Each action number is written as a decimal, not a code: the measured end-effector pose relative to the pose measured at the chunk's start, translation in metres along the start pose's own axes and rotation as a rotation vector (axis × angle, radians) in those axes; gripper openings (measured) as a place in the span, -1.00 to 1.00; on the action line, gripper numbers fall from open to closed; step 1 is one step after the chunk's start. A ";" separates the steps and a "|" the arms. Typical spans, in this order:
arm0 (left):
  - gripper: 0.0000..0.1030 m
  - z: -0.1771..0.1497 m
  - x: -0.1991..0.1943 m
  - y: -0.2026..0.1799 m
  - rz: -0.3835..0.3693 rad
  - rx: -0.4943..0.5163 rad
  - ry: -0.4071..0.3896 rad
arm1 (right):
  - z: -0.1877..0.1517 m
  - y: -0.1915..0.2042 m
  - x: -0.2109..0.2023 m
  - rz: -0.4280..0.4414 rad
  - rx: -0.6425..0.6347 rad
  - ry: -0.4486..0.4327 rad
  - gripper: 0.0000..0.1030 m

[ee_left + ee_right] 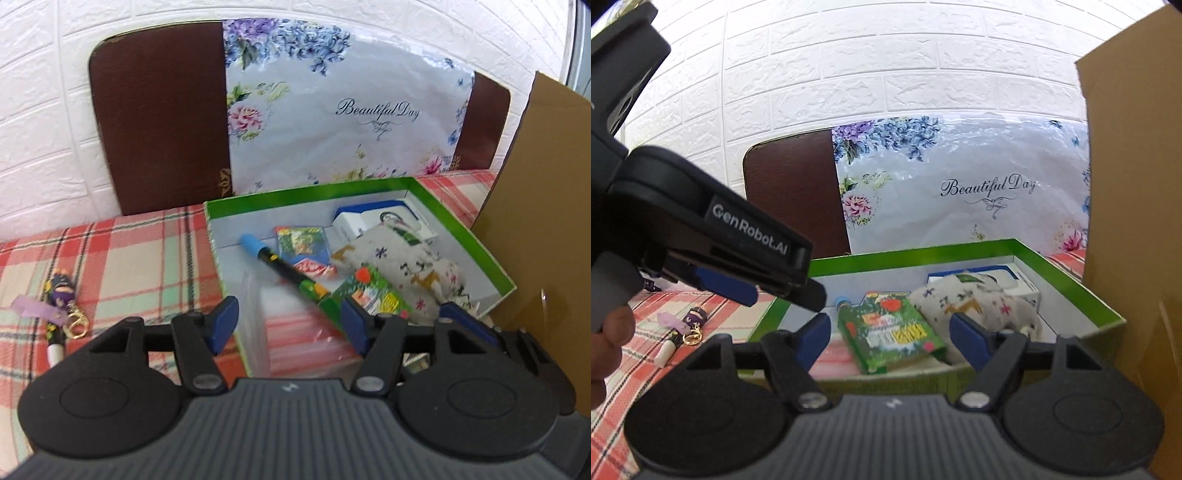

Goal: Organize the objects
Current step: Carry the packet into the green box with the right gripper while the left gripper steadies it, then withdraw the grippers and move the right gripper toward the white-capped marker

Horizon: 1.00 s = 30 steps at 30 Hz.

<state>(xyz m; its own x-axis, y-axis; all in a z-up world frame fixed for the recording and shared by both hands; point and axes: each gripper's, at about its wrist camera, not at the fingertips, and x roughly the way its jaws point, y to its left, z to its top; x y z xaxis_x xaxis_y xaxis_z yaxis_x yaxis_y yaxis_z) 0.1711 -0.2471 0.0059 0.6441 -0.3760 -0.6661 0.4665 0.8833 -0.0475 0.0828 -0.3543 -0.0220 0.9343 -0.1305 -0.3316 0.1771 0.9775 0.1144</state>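
A green-rimmed open box sits on the plaid cloth and holds a blue-capped marker, a green card pack, snack sachets, a patterned cloth pouch and a white-blue box. My left gripper is open and empty over the box's near left corner. My right gripper is open and empty at the box's near edge, facing the green pack and pouch. A purple keychain figure and a pen with a white cap lie on the cloth to the left.
A cardboard sheet stands right of the box. A brown board and a floral "Beautiful Day" bag lean on the white brick wall behind. The left gripper's body crosses the right wrist view's left side.
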 end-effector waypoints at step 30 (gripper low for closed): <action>0.25 -0.078 -0.101 0.039 0.196 -0.033 -0.072 | 0.004 0.042 -0.096 0.042 0.070 0.023 0.33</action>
<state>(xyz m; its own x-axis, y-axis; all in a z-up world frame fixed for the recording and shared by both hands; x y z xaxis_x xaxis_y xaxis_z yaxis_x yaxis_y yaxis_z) 0.0766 -0.1532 0.0129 0.7626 -0.2141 -0.6104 0.3087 0.9497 0.0527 0.0019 -0.3009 0.0181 0.9342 -0.0850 -0.3466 0.1598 0.9681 0.1932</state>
